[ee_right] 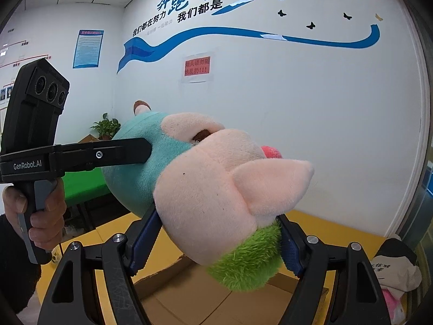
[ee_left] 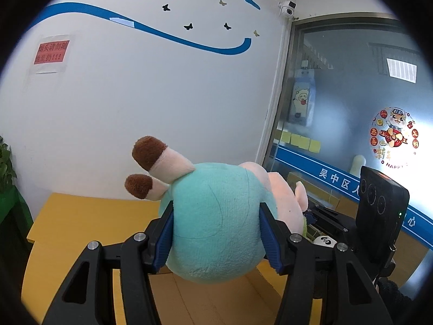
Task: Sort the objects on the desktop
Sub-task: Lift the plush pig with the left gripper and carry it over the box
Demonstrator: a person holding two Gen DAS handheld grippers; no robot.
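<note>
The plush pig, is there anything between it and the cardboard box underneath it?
Nothing visible: the plush pig hangs clamped by the left gripper and right gripper above the cardboard box.

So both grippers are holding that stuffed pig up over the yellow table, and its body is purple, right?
Not quite: the stuffed pig's body is teal, not purple, as the left wrist view shows plainly. The rest holds: the left gripper clamps the body, the right gripper clamps the pink head end, and the pig hangs above the yellow table.

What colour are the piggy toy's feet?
Brown feet on the pig toy, clearest in the left wrist view.
</note>
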